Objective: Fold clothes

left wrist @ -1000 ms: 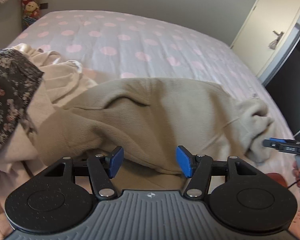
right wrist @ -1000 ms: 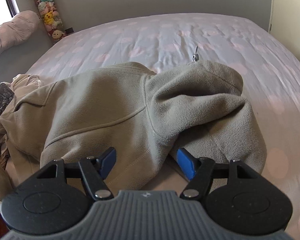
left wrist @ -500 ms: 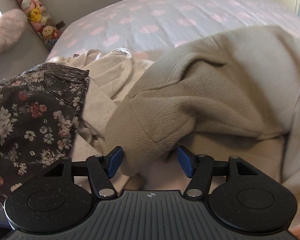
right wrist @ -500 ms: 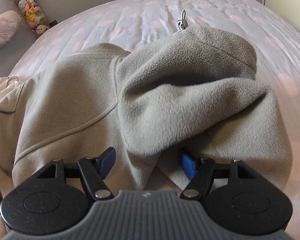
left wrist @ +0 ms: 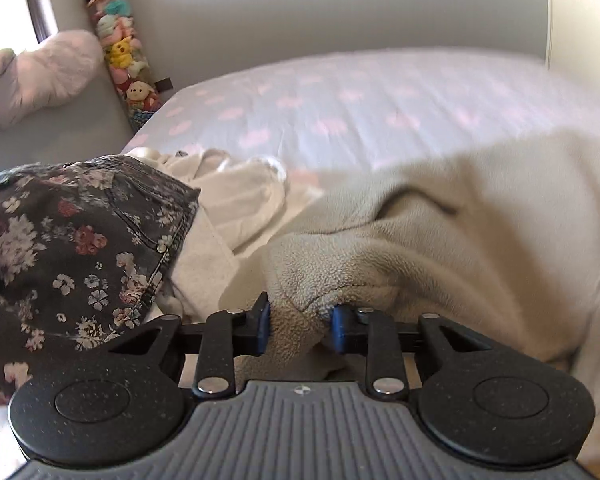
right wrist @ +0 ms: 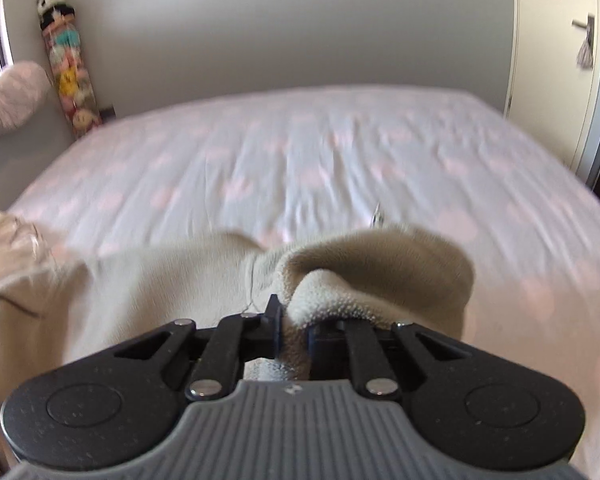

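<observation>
The left gripper (left wrist: 300, 328) is closing its jaws on a thick fold of the beige fleece jacket (left wrist: 440, 240), and the blue pads (left wrist: 263, 330) are already pressing into the pile from both sides. The right gripper (right wrist: 294, 332) is closing too, with a bunched edge of the same fleece jacket (right wrist: 380, 276) pinched between its jaws and a roll of cloth bulging above them. Both claws are standing narrow, each one gripping fleece.

The jacket is lying spread along the near edge of the bed (right wrist: 300, 152), draping across the space between the two grippers and sagging in soft creases. A small metal zip pull (right wrist: 377, 216) is sticking up from the jacket's far rim in the right wrist view.

Toward the near left corner of the bed, a dark floral denim garment (left wrist: 72, 248) is lying on top of a crumpled cream garment (left wrist: 236, 200), which is touching the fleece jacket's left side. The sheet, pale with pink spots, is lying bare across the far half of the bed. Beyond the far left corner, a column of plush toys (left wrist: 118, 44) is hanging against the grey wall, with a pink fluffy cushion (left wrist: 40, 76) just beside it. A white door (right wrist: 556, 72) is standing past the bed's far right corner.
</observation>
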Available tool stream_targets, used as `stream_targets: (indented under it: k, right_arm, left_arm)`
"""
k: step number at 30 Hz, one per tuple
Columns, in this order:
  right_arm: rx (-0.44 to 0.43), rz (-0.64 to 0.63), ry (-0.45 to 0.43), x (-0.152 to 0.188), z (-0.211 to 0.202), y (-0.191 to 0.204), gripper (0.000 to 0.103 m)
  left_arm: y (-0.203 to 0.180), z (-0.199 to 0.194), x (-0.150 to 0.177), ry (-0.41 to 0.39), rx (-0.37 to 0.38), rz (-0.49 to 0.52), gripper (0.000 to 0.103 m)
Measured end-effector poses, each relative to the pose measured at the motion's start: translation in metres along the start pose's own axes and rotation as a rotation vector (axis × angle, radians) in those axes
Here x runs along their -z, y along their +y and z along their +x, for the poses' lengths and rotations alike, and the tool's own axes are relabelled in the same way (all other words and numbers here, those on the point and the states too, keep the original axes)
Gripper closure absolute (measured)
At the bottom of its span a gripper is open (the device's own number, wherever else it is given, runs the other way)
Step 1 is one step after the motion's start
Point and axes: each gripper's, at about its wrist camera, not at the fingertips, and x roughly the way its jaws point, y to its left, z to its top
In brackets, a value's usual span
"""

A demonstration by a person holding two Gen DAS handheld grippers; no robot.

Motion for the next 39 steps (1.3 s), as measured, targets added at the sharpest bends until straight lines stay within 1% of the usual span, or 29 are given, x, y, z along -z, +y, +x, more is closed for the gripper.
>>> stream_targets:
  k: [2,4,8,12,16,18,20,22,24,27,29,31,34,36,39]
  right_arm:
    - [-0.013,-0.021,-0.060,-0.013,-0.025,0.007,0.090]
    - [-0.025,-0.055,-0.113,-0.019,-0.054,0.017,0.090]
    - [-0.020,-0.076,-0.206,-0.018,-0.109,0.026,0.090]
    - [0.016,-0.045,-0.288,-0.007,-0.166,0.014,0.090]
    - [0.074,0.012,-0.326,0.007,-0.214,-0.010,0.091]
    - [0.109,0.054,-0.320,0.018,-0.229,-0.027,0.091]
    - [0.144,0.128,-0.288,0.034,-0.236,-0.049,0.091]
    - [0.179,0.201,-0.254,0.050,-0.241,-0.071,0.091]
    - [0.204,0.279,-0.193,0.076,-0.237,-0.089,0.091]
    - [0.227,0.387,-0.118,0.120,-0.227,-0.113,0.091]
    - [0.232,0.438,-0.083,0.144,-0.221,-0.127,0.091]
    - [0.232,0.471,-0.034,0.164,-0.211,-0.135,0.091]
    - [0.204,0.518,0.024,0.183,-0.196,-0.147,0.090]
    - [0.186,0.544,0.050,0.193,-0.190,-0.154,0.090]
    - [0.167,0.570,0.074,0.201,-0.180,-0.160,0.089]
  left_arm:
    - [0.004,-0.019,-0.005,-0.039,0.034,-0.036,0.079]
    - [0.005,-0.041,-0.006,-0.072,0.055,-0.052,0.080]
    - [0.004,-0.086,-0.002,-0.129,0.104,-0.097,0.081]
    - [0.001,-0.132,0.008,-0.175,0.150,-0.104,0.081]
    - [0.001,-0.168,0.015,-0.166,0.228,-0.097,0.081]
    - [0.003,-0.178,0.016,-0.135,0.278,-0.093,0.081]
    - [0.006,-0.187,0.021,-0.081,0.341,-0.080,0.081]
    - [0.005,-0.189,0.025,-0.022,0.384,-0.049,0.081]
    - [-0.002,-0.190,0.032,0.042,0.404,0.003,0.081]
    - [-0.014,-0.185,0.043,0.141,0.397,0.087,0.081]
    - [-0.021,-0.177,0.048,0.211,0.397,0.124,0.081]
    - [-0.028,-0.170,0.053,0.282,0.403,0.163,0.081]
    - [-0.040,-0.164,0.055,0.360,0.412,0.227,0.078]
    - [-0.045,-0.162,0.051,0.397,0.418,0.257,0.077]
    - [-0.053,-0.165,0.037,0.414,0.416,0.297,0.075]
